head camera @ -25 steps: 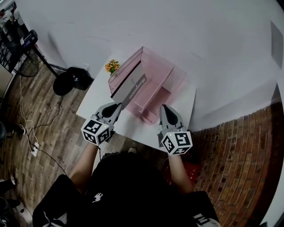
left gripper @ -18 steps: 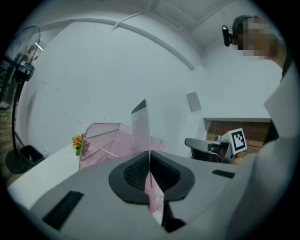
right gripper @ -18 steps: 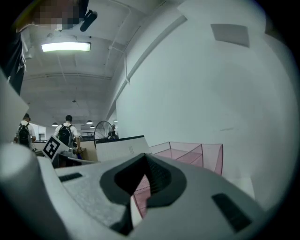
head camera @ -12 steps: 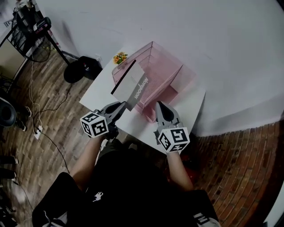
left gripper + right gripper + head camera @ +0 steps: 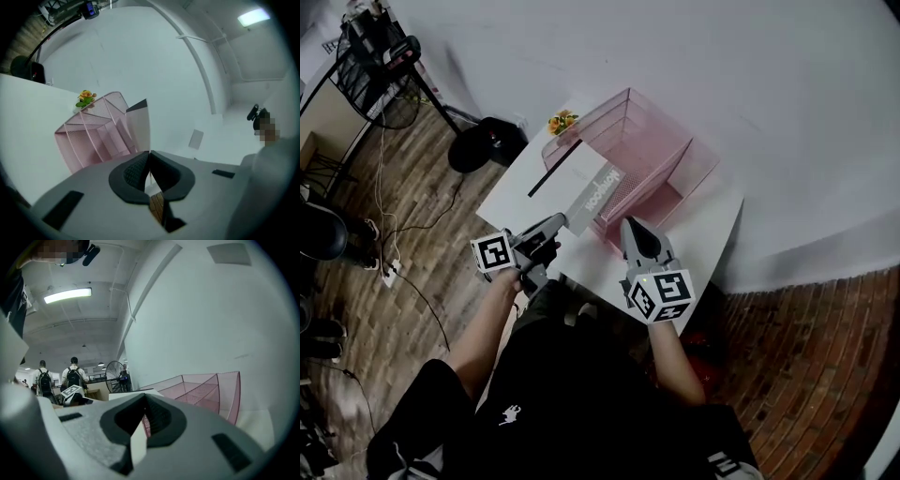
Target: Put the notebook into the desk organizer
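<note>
You are gripping the notebook (image 5: 577, 178) by its near edge in the fully closed left gripper (image 5: 561, 222), holding it beside the desk organizer (image 5: 661, 141) and not yet inside, while the right gripper (image 5: 629, 228) is sitting closed and empty; the next move probably calls for aligning it over a compartment.

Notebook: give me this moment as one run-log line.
notebook: held by corner, at organizer, not yet in | left gripper: shut on notebook | right gripper: shut, empty
</note>
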